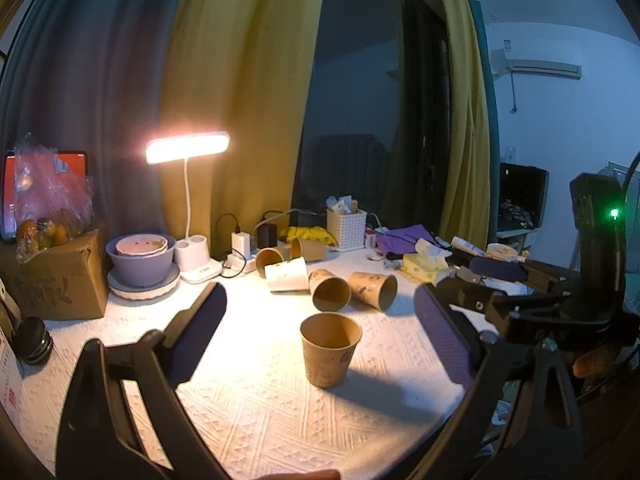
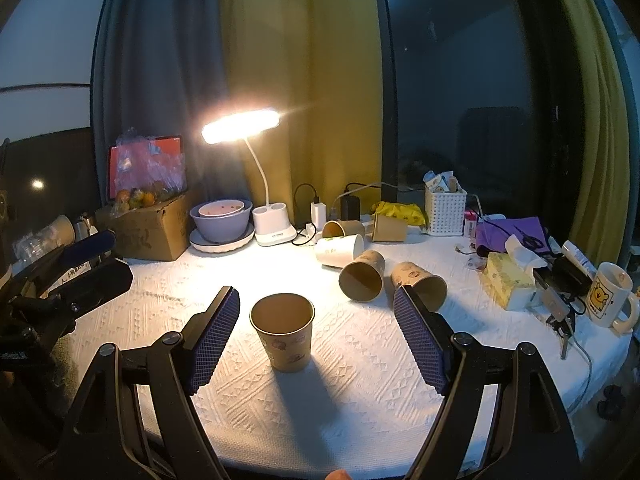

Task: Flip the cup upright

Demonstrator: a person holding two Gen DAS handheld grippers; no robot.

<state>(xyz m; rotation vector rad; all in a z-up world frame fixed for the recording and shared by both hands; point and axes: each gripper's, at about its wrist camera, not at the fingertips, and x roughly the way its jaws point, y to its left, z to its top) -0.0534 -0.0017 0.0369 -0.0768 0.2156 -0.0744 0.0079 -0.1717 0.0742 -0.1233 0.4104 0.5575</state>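
Observation:
A brown paper cup stands upright on the white textured cloth, mouth up. My left gripper is open and empty, its blue pads wide on either side of the cup, a little nearer than it. My right gripper is open and empty, the cup standing free between its pads. Behind lie several tipped cups: two brown ones, a white one and two more at the back. The right gripper shows in the left wrist view.
A lit desk lamp, stacked bowls on a plate, a cardboard box with fruit, chargers and cables, a white basket, a tissue box and a mug ring the cloth.

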